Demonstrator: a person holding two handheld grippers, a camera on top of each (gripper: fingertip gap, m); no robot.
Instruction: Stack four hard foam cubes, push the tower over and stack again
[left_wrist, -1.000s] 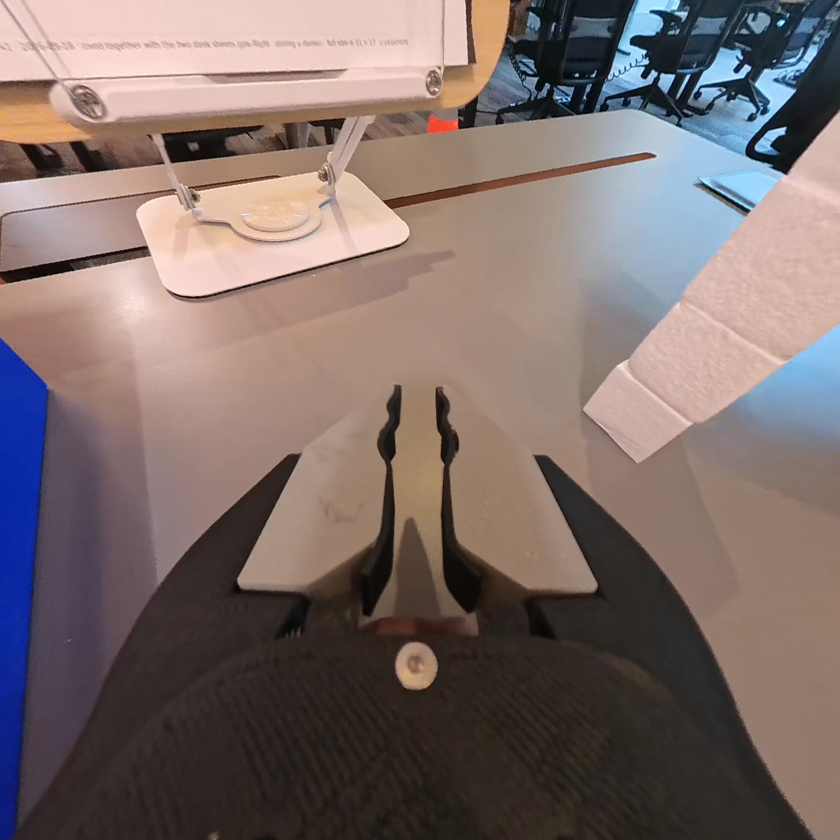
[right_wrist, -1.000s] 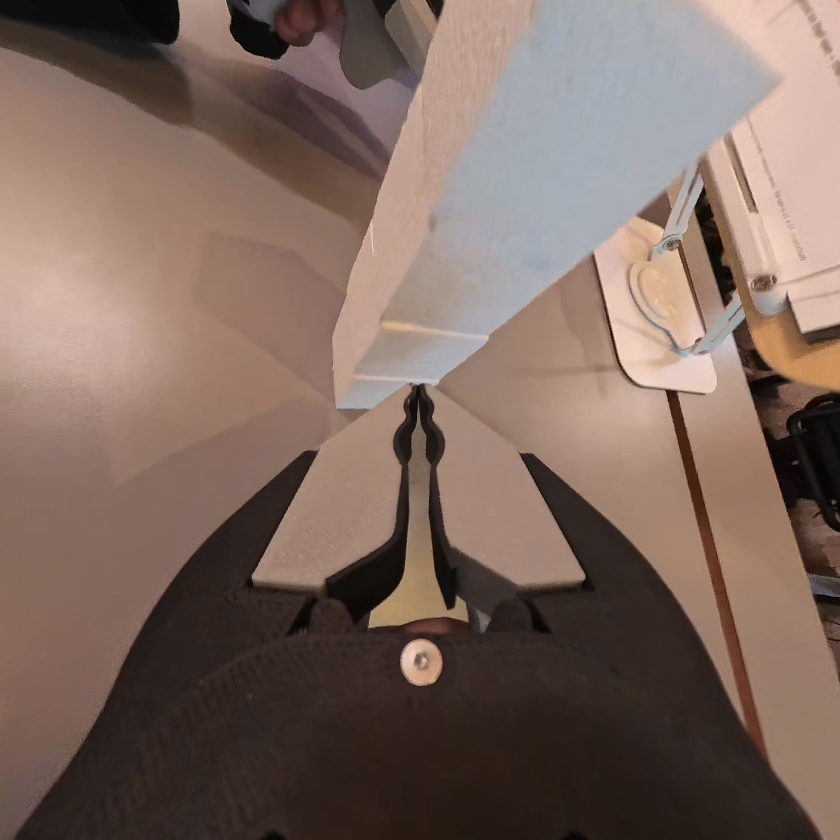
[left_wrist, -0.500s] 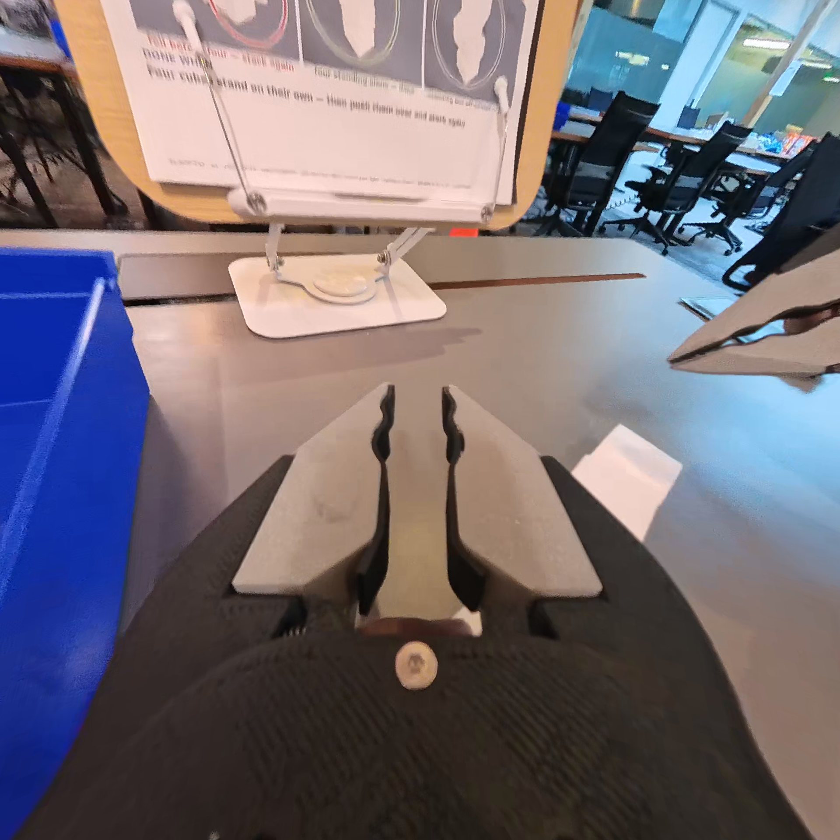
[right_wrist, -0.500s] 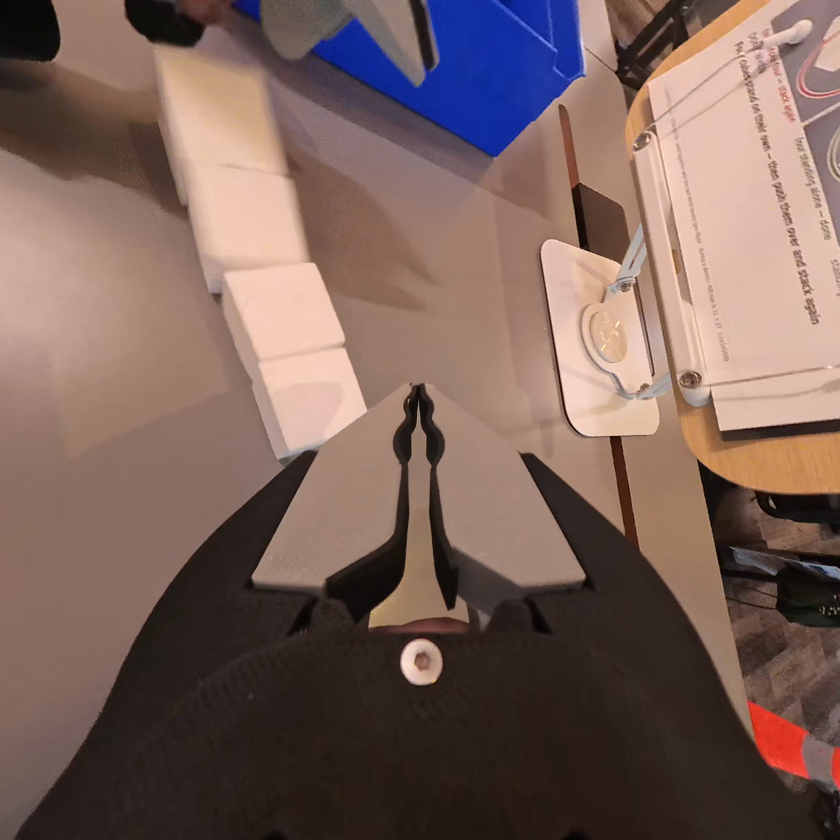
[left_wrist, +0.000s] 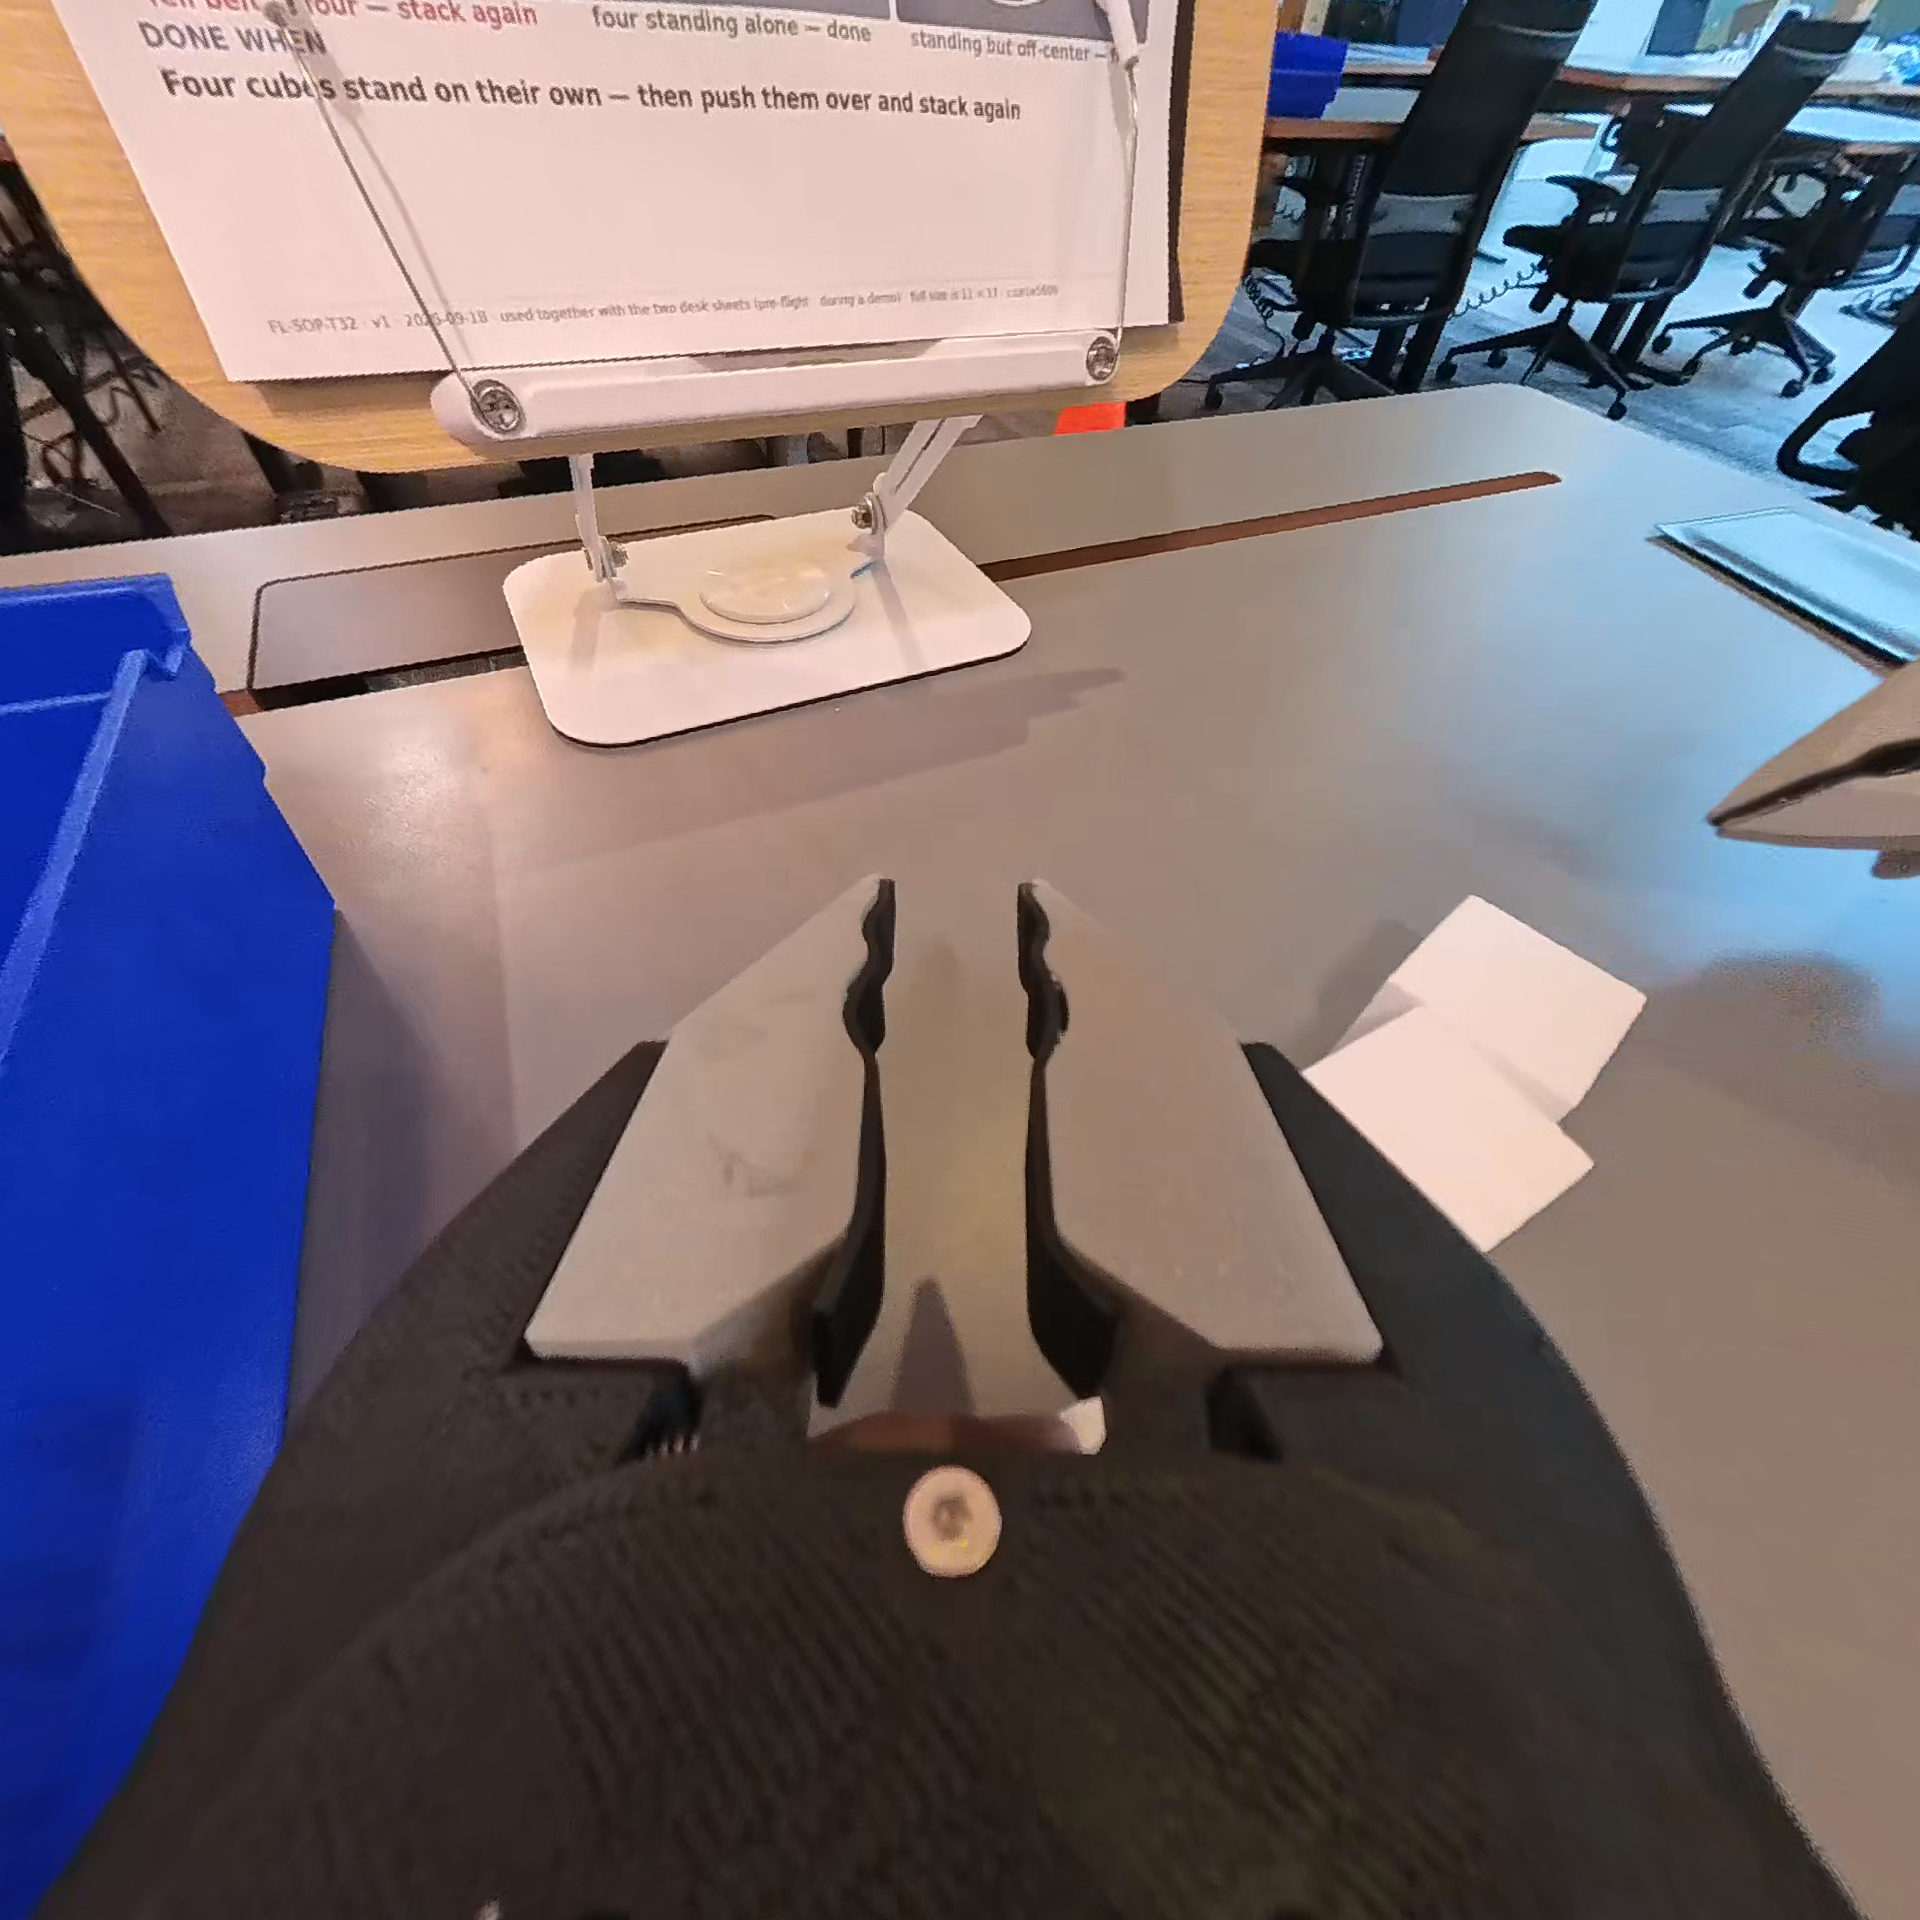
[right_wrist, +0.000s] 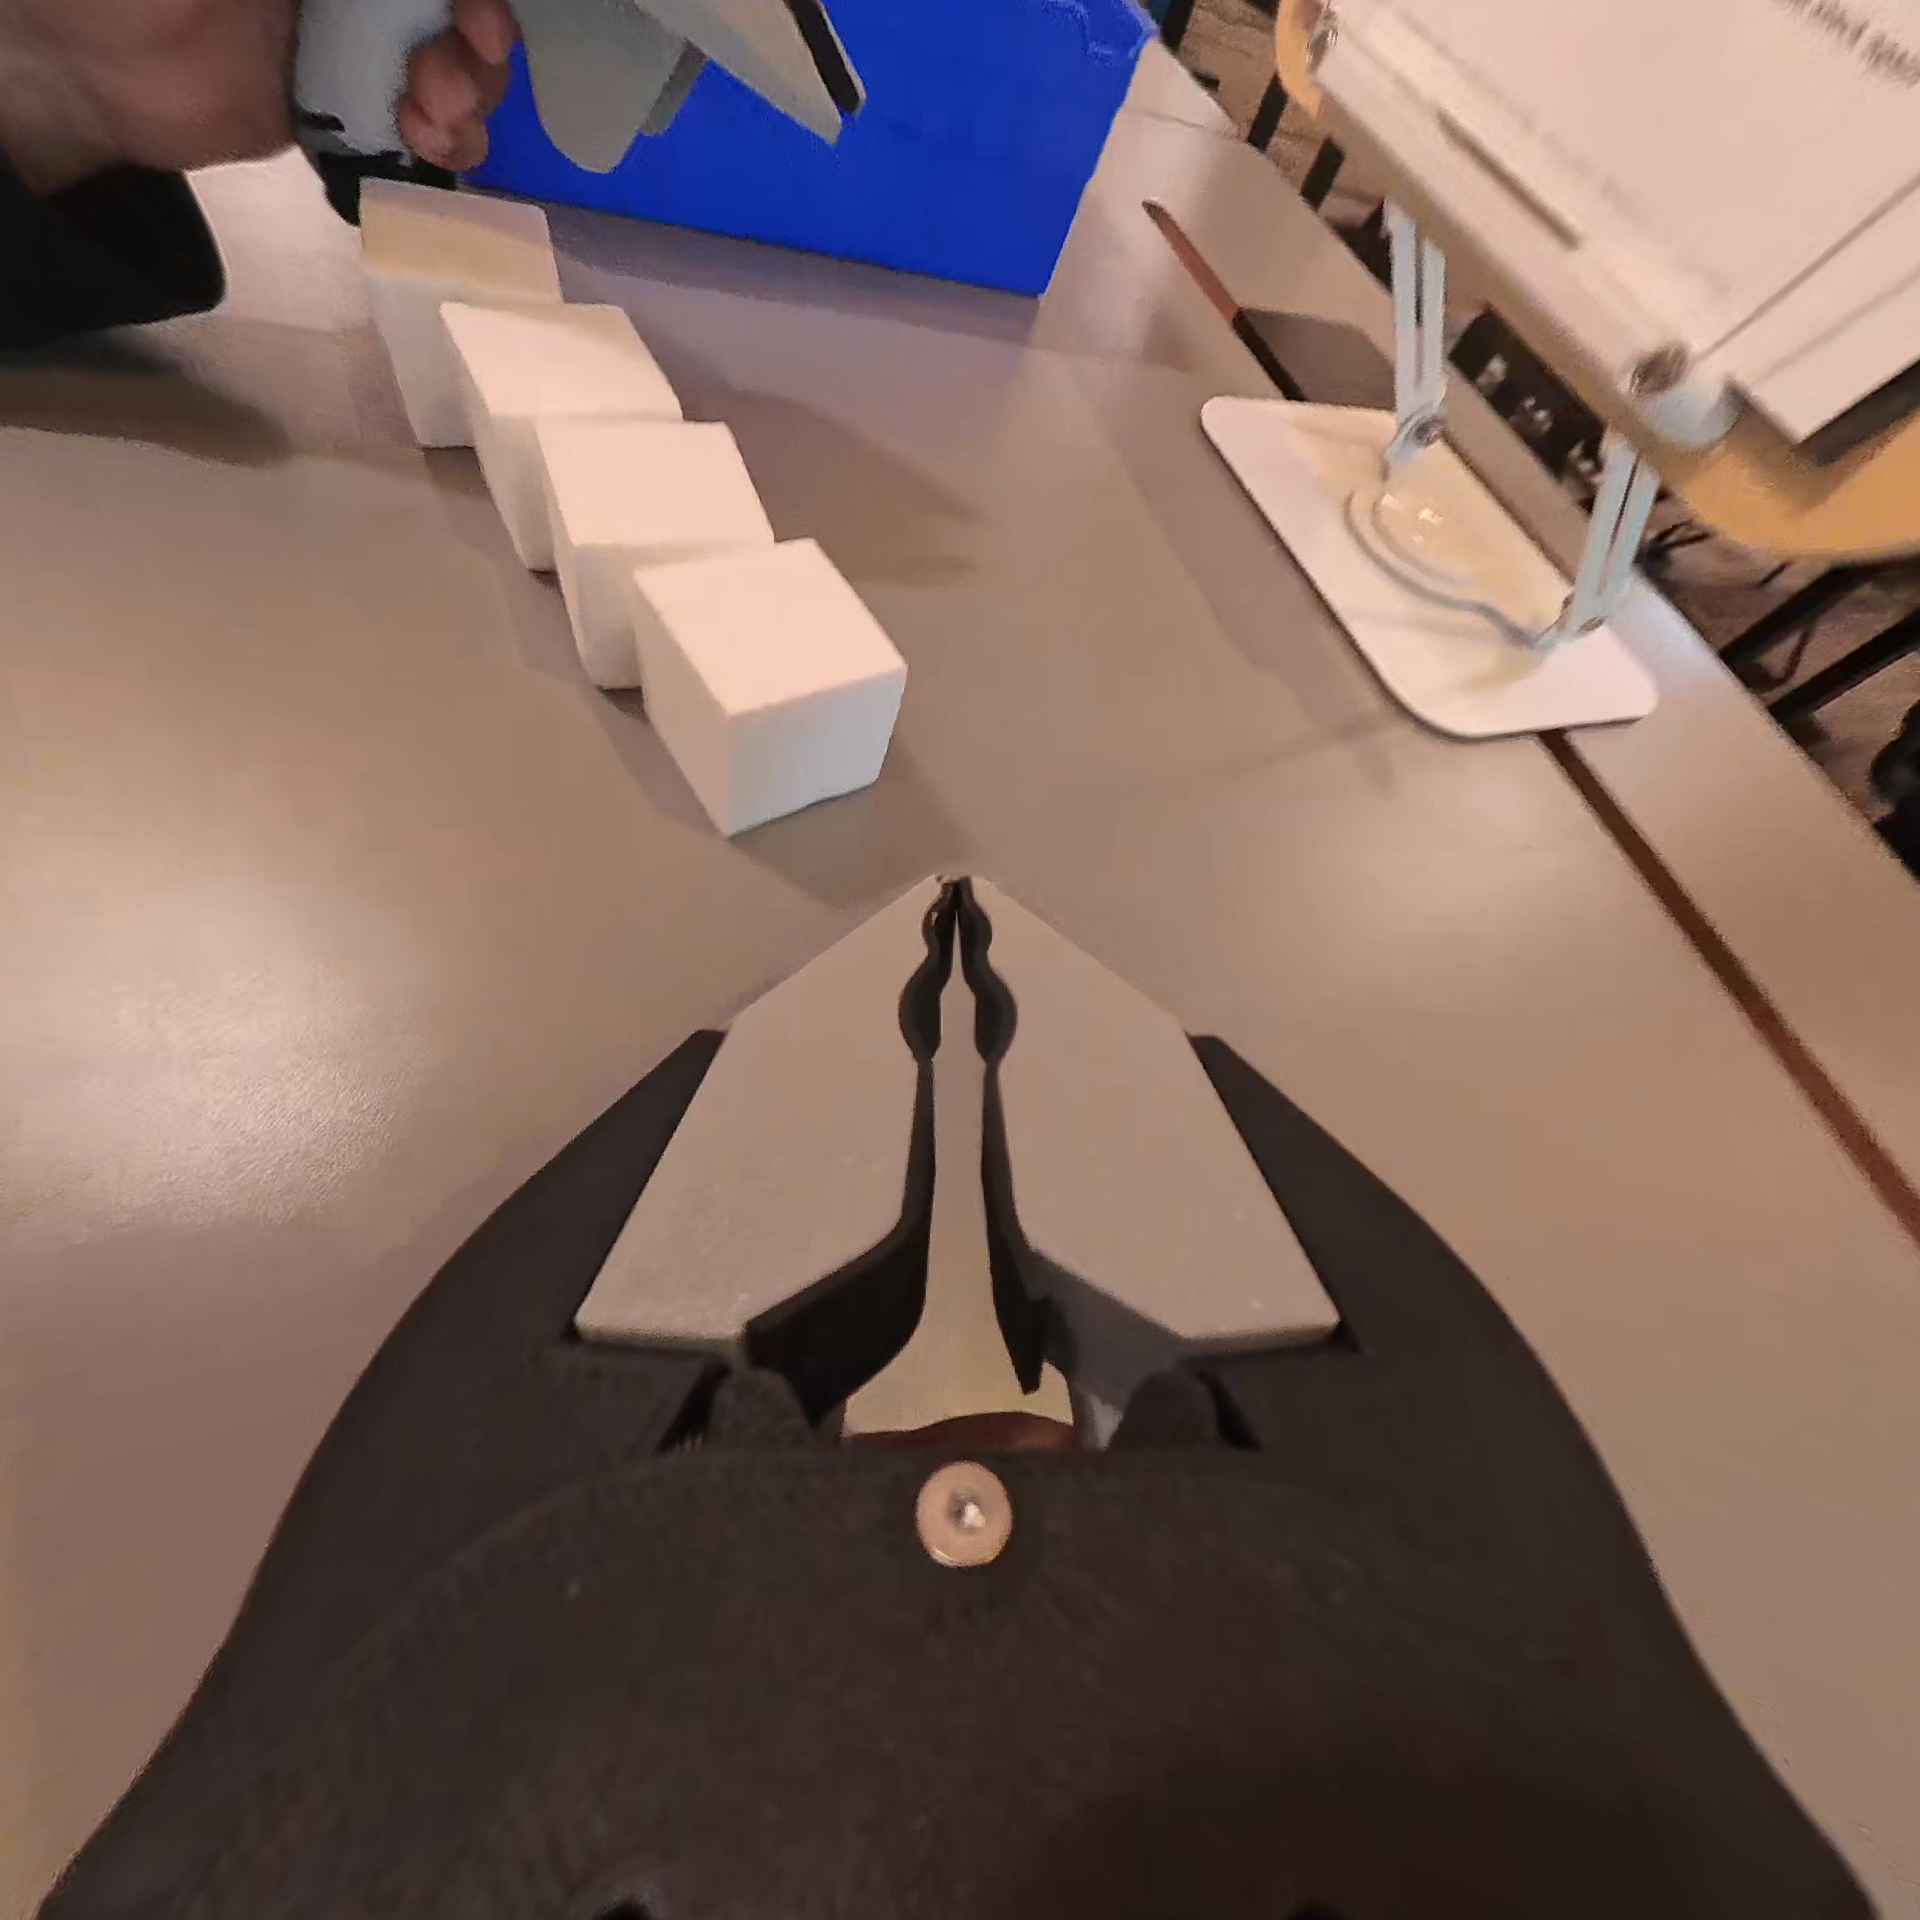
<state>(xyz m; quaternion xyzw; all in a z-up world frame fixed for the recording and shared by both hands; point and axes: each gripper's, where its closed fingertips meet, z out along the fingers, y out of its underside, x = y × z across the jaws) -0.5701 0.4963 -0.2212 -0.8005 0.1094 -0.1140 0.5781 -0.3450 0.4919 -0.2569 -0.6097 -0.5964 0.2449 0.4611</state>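
Four white foam cubes lie in a touching row on the tabletop, at eleven o'clock from the closed, empty right claw; the left claw is slightly open, empty.

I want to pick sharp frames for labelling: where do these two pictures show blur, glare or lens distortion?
Left wrist view: mostly sharp, the table edge bows from the wide lens. Right wrist view: the document stand and the person's hand are blurred, a soft glare patch lies at left, the foam cubes stay fairly sharp.

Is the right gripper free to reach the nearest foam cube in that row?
Probably yes. The nearest foam cube lies just ahead-left of the right gripper, bare table between them; its jaws are shut and must open first.
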